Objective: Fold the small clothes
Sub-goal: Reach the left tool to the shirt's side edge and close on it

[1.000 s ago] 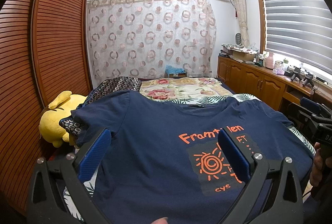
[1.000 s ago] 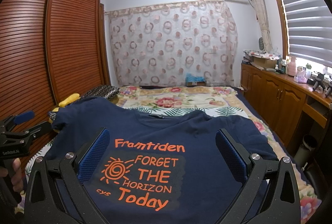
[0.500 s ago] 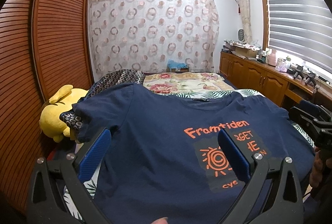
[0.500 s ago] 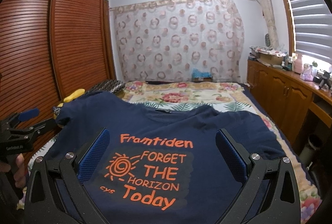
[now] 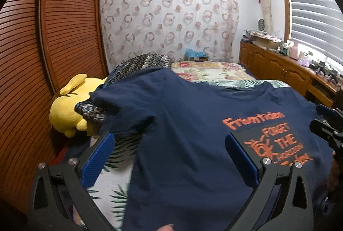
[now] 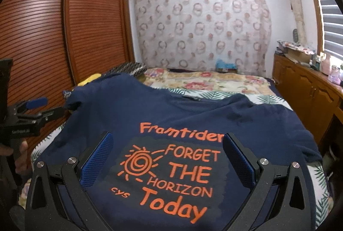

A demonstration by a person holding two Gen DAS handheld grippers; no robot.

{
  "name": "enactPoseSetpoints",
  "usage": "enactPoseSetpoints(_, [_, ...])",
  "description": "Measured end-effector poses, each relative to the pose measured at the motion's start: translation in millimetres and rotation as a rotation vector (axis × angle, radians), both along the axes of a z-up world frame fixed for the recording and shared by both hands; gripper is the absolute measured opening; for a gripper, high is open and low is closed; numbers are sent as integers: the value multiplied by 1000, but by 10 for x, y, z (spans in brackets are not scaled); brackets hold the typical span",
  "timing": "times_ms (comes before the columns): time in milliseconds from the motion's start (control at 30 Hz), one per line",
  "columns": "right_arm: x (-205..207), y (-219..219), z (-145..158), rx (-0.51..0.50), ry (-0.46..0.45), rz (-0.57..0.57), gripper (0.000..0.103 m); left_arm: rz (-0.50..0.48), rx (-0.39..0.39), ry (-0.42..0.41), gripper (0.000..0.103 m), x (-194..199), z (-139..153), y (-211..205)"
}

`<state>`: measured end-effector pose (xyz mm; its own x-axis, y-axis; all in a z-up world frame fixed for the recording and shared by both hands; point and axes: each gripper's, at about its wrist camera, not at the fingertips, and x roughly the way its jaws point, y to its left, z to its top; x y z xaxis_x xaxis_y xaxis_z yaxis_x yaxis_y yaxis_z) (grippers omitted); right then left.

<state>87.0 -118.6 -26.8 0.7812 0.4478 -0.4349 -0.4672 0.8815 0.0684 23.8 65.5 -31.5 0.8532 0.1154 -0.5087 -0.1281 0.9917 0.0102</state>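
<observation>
A navy T-shirt [image 5: 182, 124] with orange print lies spread face up on the bed, collar toward the far end. In the right wrist view the same T-shirt [image 6: 193, 119] fills the foreground, its print reading "Framtiden FORGET THE HORIZON Today". My left gripper [image 5: 169, 145] hovers open over the shirt's left side, nothing between its blue pads. My right gripper [image 6: 167, 149] hangs open above the printed chest, also empty. Each gripper shows at the edge of the other's view, held by a hand.
A yellow plush toy [image 5: 68, 106] and a patterned pillow [image 5: 137, 64] sit at the bed's left, beside a brown louvred wardrobe [image 5: 42, 59]. Floral bedding [image 6: 210, 81] stretches behind the shirt. Wooden cabinets [image 5: 278, 68] line the right wall under a blind.
Both grippers have come lower and nearer to the shirt. The left view has swung left, so the shirt's left sleeve and the leaf-print sheet beside it now show. The jaws stay open.
</observation>
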Motion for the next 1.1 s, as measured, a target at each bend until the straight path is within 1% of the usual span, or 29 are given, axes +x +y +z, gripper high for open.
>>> enactPoseSetpoints(133, [59, 100, -32, -5, 11, 33, 103, 18, 12, 12, 103, 39, -47, 165])
enactPoseSetpoints(300, [123, 255, -45, -33, 15, 71, 103, 9, -11, 28, 103, 119, -54, 464])
enactPoseSetpoints(433, [157, 381, -69, -37, 24, 112, 103, -21, -42, 40, 103, 206, -19, 722])
enactPoseSetpoints(567, [173, 451, -107, -39, 38, 141, 103, -18, -44, 67, 102, 372, -14, 964])
enactPoseSetpoints(600, [179, 466, -117, -42, 43, 147, 103, -23, -48, 74, 98, 419, -19, 1001])
enactPoseSetpoints(667, [193, 483, -137, -47, 50, 155, 103, -36, -65, 93, 95, 504, -40, 1088])
enactPoseSetpoints(733, [208, 501, -148, -49, 56, 161, 103, -44, -90, 116, 86, 618, -62, 1177])
enactPoseSetpoints(800, [220, 503, -156, -49, 61, 163, 103, -52, -129, 130, 85, 724, -80, 1256])
enactPoseSetpoints(833, [225, 501, -154, -48, 65, 164, 103, -57, -151, 131, 77, 762, -81, 1293])
enactPoseSetpoints(900, [213, 489, -157, -42, 70, 167, 103, -46, -185, 144, 67, 852, -83, 1364])
enactPoseSetpoints(967, [190, 475, -163, -39, 69, 172, 103, -35, -210, 147, 61, 927, -92, 1415])
enactPoseSetpoints(1000, [184, 469, -163, -39, 68, 173, 103, -28, -231, 143, 53, 951, -102, 1445])
enactPoseSetpoints(1033, [179, 464, -165, -38, 68, 173, 103, -15, -242, 147, 48, 970, -110, 1471])
enactPoseSetpoints(1100, [176, 454, -171, -33, 73, 173, 103, 5, -239, 162, 48, 1010, -132, 1487])
